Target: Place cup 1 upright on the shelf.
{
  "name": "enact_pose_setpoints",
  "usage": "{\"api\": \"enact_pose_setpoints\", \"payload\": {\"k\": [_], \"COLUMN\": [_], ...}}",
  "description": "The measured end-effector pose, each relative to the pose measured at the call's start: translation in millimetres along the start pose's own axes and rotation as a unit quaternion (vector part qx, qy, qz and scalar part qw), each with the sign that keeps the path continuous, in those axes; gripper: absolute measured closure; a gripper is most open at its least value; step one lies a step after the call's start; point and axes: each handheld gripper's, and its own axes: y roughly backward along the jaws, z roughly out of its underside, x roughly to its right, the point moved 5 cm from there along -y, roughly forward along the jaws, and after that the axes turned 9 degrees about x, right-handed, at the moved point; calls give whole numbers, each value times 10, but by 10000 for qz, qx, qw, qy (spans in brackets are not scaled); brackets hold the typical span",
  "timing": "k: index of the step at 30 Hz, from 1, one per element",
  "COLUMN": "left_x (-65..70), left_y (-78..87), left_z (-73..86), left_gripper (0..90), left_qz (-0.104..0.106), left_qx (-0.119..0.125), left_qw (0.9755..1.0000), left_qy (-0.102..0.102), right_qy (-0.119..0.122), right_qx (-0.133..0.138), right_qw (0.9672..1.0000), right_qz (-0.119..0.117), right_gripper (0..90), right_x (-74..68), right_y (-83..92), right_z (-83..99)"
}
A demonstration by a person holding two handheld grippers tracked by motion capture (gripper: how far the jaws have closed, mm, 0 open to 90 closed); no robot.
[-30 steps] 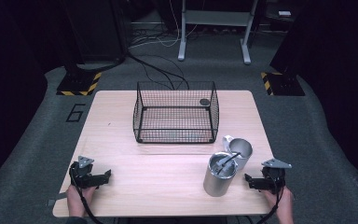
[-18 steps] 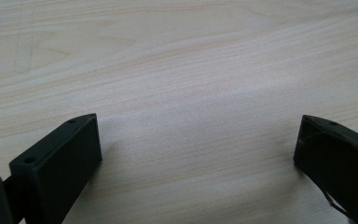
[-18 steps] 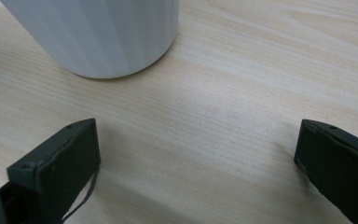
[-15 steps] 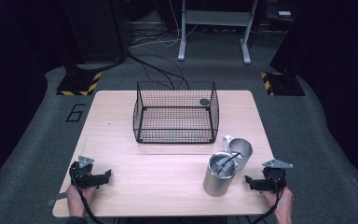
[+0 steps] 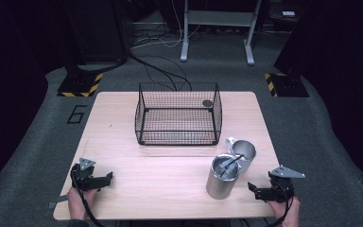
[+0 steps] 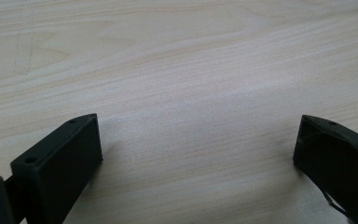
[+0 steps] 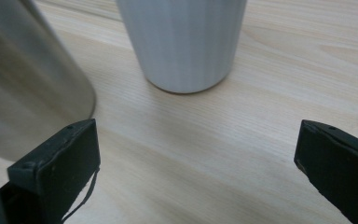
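A black wire basket (image 5: 178, 113) stands at the far middle of the wooden table (image 5: 123, 142), with a small dark round object (image 5: 207, 102) at its back right corner. A tall steel canister (image 5: 223, 176) (image 7: 23, 79) holding a utensil stands at the front right. Just behind it is a white mug (image 5: 241, 152) (image 7: 184, 42). My right gripper (image 5: 257, 190) (image 7: 196, 168) rests open on the table just right of the canister, jaws wide apart with nothing between them. At the front left my left gripper (image 5: 105, 178) (image 6: 198, 158) lies open over bare wood.
The table's front edge runs just below both hands. Beyond the far edge lie grey floor, cables (image 5: 160, 71), a metal stand's legs (image 5: 217, 33) and two yellow-black striped bases (image 5: 80, 84).
The right gripper has slid slightly toward the front edge of the table. The left gripper and the objects have stayed where they were.
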Motion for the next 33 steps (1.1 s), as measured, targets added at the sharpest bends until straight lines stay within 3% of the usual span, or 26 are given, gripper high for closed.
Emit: {"api": "enact_pose_setpoints", "payload": {"k": [14,20,33], "left_x": [0,0,0], "left_y": [5,4,4], "left_z": [0,0,0], "left_gripper": [11,11,12], "left_qz": [21,20,22], "left_qx": [-25,-19,-24], "left_qw": [10000,10000,10000], "left_qy": [-6,-4,-5], "right_qy": [285,465,654], "right_qx": [255,391,589], "right_qw": [9980,9951,9891], "right_qz": [-497,-781,-1178], "right_gripper": [0,0,0], "right_x": [-385,-594,-851], "right_y": [185,250,216], "right_z": [-197,-309,-472]}}
